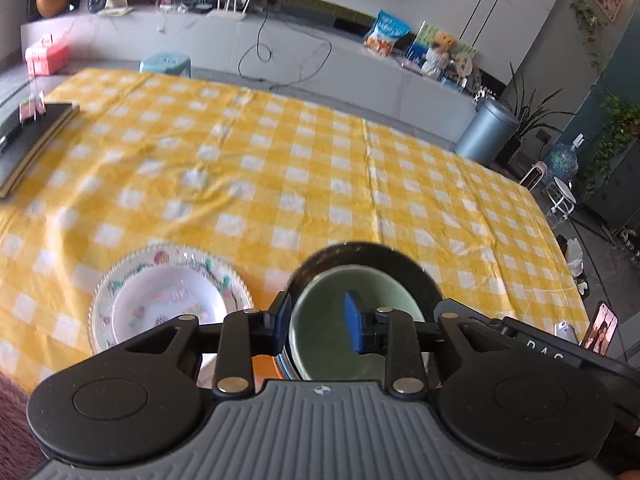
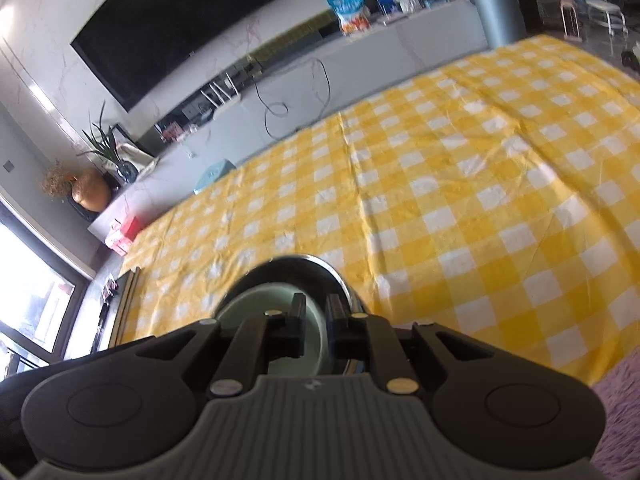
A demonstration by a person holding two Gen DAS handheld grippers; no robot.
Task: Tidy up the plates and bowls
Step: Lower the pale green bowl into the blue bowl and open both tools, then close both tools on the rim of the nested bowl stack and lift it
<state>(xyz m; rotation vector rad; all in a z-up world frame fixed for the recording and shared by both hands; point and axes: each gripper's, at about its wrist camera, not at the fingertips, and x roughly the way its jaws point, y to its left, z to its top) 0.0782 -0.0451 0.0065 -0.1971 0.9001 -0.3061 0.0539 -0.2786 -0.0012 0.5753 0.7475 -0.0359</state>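
Checked tablecloth (image 1: 320,160), bowl (image 1: 360,264) between left claw (image 1: 320,320) fingers

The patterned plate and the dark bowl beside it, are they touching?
Apart. The left wrist view shows a strip of yellow checked tablecloth between the patterned plate and the dark bowl.

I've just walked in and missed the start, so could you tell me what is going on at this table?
A person is tidying dishes on the yellow checked tablecloth with a handheld gripper in each hand. A pale green bowl sits nested inside a dark metal bowl. The left gripper straddles the left rim of the bowls, its jaws apart, and the right gripper is closed on the right rim. A patterned plate lies just left of them, untouched.
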